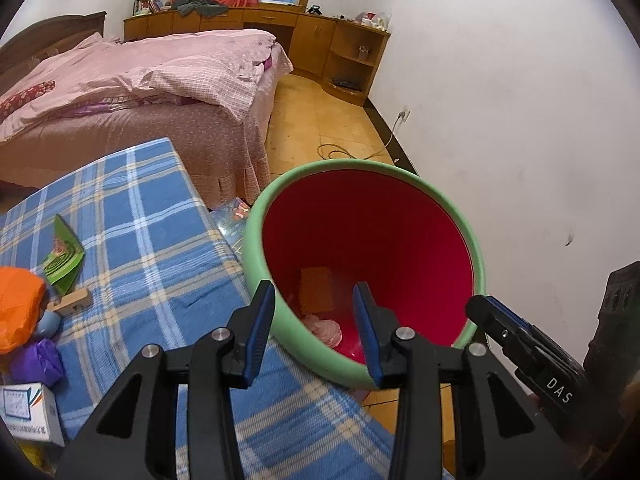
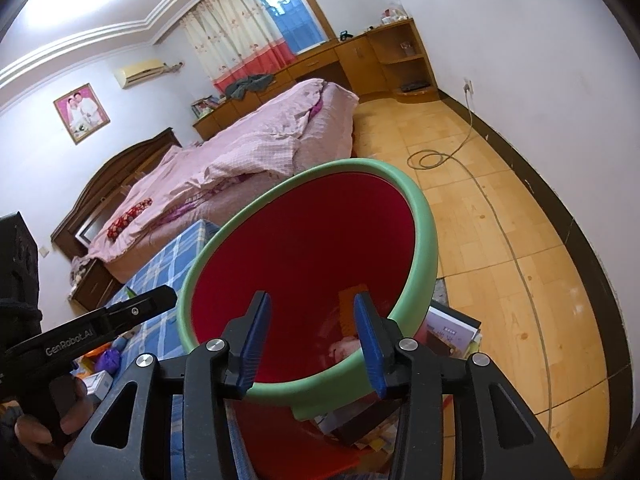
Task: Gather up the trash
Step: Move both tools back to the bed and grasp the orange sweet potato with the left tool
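A red waste bin with a green rim [image 1: 352, 166] [image 2: 420, 216] stands beside the blue plaid table [image 1: 152, 216]. At its bottom lie a crumpled pink paper [image 1: 326, 330] [image 2: 344, 346] and a flat orange piece [image 1: 318, 288]. My left gripper [image 1: 314, 320] hangs over the bin's near rim, open, with nothing between its blue pads. My right gripper [image 2: 312, 336] is over the same rim from the other side, also open and holding nothing. On the table's left sit an orange bag [image 1: 18, 308], a purple crumpled wrapper [image 1: 38, 362], a green booklet [image 1: 64, 256] and a white box [image 1: 30, 412].
A bed with pink covers [image 1: 160, 76] lies beyond the table. Books [image 2: 452, 328] are stacked on the floor by the bin. A cable [image 2: 432, 158] coils on the yellow tiled floor near the white wall. A small wooden block [image 1: 72, 302] rests on the table.
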{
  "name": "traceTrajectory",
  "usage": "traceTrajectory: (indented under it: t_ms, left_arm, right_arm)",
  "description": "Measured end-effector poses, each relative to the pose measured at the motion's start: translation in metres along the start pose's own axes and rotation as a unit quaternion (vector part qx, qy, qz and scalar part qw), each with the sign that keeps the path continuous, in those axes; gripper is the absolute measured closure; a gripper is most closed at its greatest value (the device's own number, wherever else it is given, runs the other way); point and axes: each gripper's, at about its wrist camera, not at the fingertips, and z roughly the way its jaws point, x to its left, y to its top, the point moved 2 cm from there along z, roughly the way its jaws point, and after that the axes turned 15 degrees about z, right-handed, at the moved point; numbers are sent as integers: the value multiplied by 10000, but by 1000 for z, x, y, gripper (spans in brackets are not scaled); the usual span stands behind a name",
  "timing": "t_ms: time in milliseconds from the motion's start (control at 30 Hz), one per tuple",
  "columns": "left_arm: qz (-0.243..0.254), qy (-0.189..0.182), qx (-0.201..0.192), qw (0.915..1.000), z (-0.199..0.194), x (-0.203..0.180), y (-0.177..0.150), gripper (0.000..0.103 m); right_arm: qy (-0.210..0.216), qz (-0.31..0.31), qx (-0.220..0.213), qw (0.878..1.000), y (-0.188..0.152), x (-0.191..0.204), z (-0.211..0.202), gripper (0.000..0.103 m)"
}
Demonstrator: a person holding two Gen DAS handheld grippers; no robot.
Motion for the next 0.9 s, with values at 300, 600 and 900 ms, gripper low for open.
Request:
traceTrajectory:
  t_ms: [300,600,900]
  left_arm:
    - [-308,144,-14,9994,-34,16,-19,63]
    - [-797,727,112,9941,-71,48,-52,62]
    - [-1282,1201,151,9843,-102,88,-87,51]
  right_arm:
    - [154,-72,29,9999,-11,17,-20,45]
    - [270,-208,192,9992,-32,41,-32,43]
    - [325,-395,393,9979,-53,62,-32,43]
